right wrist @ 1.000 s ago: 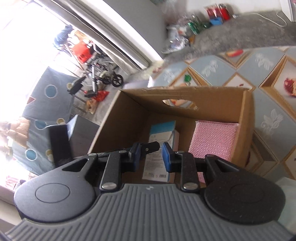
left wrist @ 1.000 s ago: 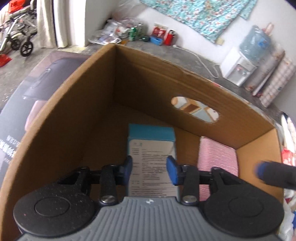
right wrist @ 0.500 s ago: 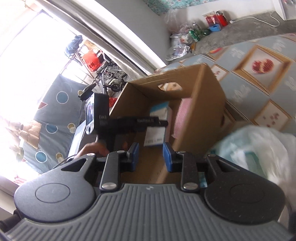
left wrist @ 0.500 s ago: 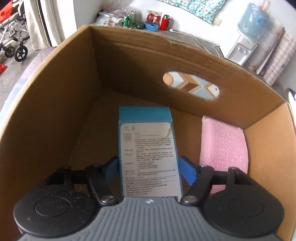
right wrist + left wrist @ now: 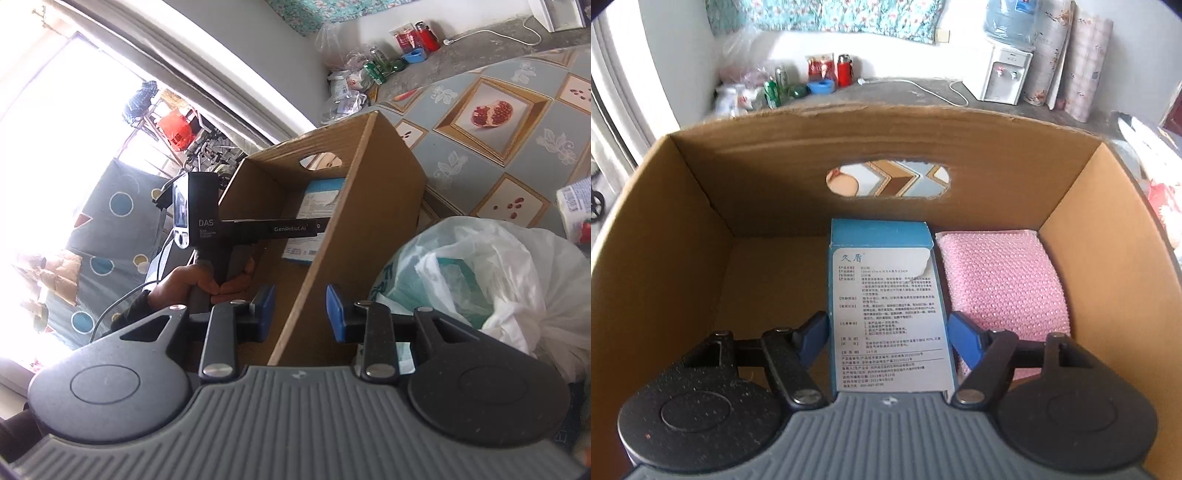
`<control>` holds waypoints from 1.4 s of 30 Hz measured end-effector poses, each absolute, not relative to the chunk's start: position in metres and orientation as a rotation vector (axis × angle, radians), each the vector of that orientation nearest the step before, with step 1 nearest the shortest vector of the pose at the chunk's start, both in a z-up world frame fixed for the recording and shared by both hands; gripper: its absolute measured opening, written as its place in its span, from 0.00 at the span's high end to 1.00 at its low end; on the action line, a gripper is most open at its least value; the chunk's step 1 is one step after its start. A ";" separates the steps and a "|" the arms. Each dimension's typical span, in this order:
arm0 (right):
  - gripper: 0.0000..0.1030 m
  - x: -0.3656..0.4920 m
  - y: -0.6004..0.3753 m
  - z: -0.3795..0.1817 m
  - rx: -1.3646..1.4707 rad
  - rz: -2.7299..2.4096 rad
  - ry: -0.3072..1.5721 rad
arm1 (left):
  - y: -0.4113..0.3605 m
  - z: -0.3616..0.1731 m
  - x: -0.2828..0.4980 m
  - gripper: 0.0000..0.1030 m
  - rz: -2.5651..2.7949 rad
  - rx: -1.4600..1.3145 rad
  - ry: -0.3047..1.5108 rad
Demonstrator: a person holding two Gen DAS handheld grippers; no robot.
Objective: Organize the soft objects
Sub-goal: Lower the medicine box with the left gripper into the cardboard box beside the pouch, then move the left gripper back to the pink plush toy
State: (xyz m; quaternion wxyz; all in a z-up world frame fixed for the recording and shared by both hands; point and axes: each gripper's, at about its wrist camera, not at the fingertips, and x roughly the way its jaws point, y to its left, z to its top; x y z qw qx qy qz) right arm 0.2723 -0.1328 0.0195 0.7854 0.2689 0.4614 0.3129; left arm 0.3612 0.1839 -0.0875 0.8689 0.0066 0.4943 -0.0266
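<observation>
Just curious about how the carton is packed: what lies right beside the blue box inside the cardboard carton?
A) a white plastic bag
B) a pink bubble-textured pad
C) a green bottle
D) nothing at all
B: in the left wrist view a pink bubble-textured pad lies flat alongside the blue box inside the cardboard carton.

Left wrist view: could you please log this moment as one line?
left gripper: just opened, astride blue box | box in carton beside pink pad
</observation>
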 end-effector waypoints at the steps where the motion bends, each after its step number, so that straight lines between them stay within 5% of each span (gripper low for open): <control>1: 0.70 0.270 -0.136 0.019 0.587 0.672 0.995 | 0.183 -0.087 0.361 0.30 -0.049 0.004 1.028; 7: 0.64 0.253 -0.154 0.021 0.585 0.632 0.968 | 0.183 -0.071 0.349 0.21 -0.017 -0.097 0.969; 27: 0.53 0.147 -0.293 0.054 0.594 0.350 0.785 | 0.084 0.067 0.216 0.20 -0.242 -0.196 0.722; 42: 0.49 0.075 -0.397 0.038 0.606 0.138 0.799 | -0.054 0.010 0.121 0.22 -0.430 -0.224 0.724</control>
